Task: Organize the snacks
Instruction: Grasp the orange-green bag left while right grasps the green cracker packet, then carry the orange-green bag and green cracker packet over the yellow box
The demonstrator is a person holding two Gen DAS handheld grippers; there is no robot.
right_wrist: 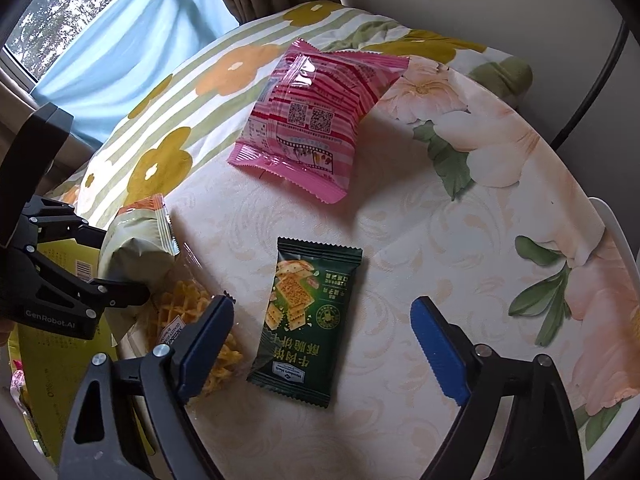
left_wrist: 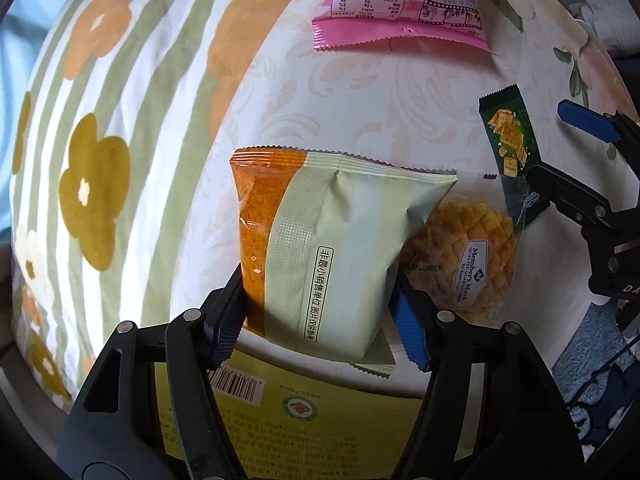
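Snacks are scattered over the floral tabletop [right_wrist: 420, 216], and the left gripper [left_wrist: 320, 316] has one of them: its fingers are pinching the sides of a pale green packet [left_wrist: 340, 248] with an orange end, holding it up off the cloth so that the crimped top edge points away from the camera. That grip on the lower part of the packet looks sensible, since a puffy bag gives way if squeezed in the middle. Just beneath and to the right of it lies a clear-wrapped waffle pastry [left_wrist: 464, 256], and under the gripper sits a yellow-green box [left_wrist: 312, 432], apparently where things are being gathered, though that is my guess. Over on the other side, the right gripper [right_wrist: 320, 352] hangs with its blue-padded fingers spread wide, nothing between them, right above a dark green cracker packet [right_wrist: 308, 320] lying flat on the cloth. It seems lined up to straddle that packet next. Farther back, a pink bag [right_wrist: 312, 120] rests partly against a flower-print cushion [right_wrist: 168, 120], well apart from the rest and still waiting its turn.
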